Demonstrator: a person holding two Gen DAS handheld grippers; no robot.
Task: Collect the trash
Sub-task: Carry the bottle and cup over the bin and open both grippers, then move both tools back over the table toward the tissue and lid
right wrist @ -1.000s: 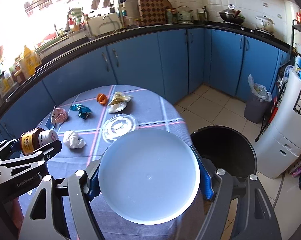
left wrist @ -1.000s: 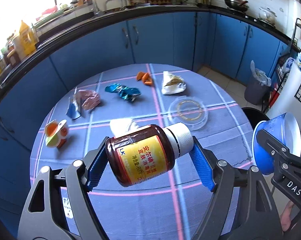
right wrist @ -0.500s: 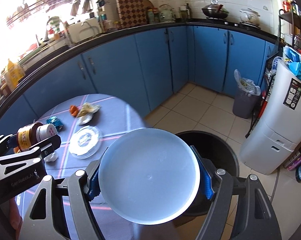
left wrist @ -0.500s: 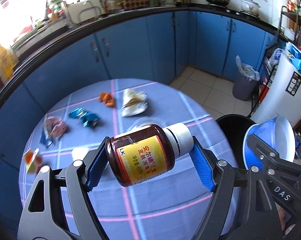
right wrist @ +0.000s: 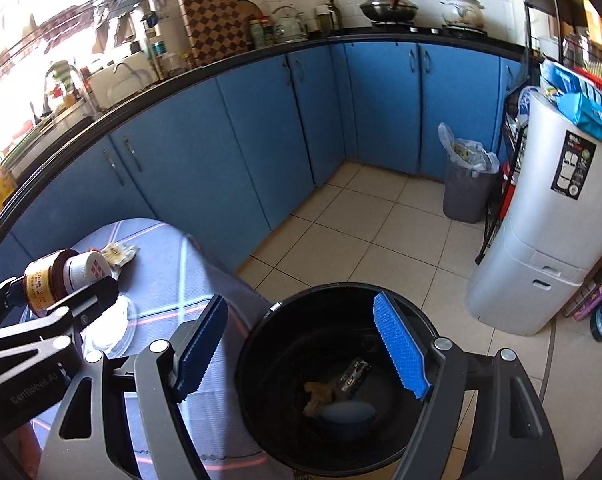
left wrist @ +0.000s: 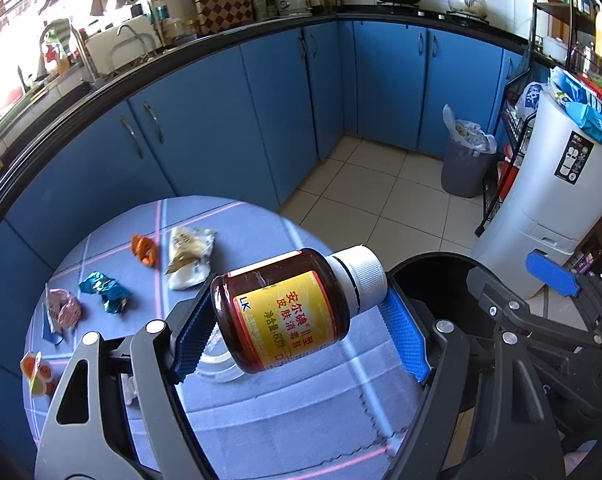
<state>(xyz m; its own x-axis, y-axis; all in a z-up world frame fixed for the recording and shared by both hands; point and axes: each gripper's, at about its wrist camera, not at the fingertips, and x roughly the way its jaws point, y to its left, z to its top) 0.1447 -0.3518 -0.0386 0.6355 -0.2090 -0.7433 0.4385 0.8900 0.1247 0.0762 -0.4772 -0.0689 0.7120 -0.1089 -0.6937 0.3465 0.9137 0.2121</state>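
My left gripper [left wrist: 301, 332] is shut on a brown bottle [left wrist: 285, 312] with a yellow label and white cap, held above the table's right edge; the bottle also shows in the right wrist view [right wrist: 57, 276]. My right gripper [right wrist: 301, 348] is open and empty above the black trash bin [right wrist: 261, 360]. A blue bowl [right wrist: 347, 414] lies inside the bin with other scraps. The bin [left wrist: 433, 276] stands beside the round table [left wrist: 301, 420]. Wrappers lie on the table: an orange one [left wrist: 143, 248], a white one [left wrist: 189, 256], a teal one [left wrist: 105, 290], a pink one [left wrist: 63, 308].
A clear plastic lid [right wrist: 109, 328] lies on the table by the left gripper. A small orange-white cup [left wrist: 37, 372] sits at the table's left edge. Blue cabinets [right wrist: 221, 140] curve behind. A grey waste bin [right wrist: 465, 184] and a white appliance [right wrist: 541, 232] stand on the tiled floor.
My right gripper has opened and dropped the blue bowl into the black bin. Both grippers have swung right, from over the table toward the bin; the left still holds the bottle.
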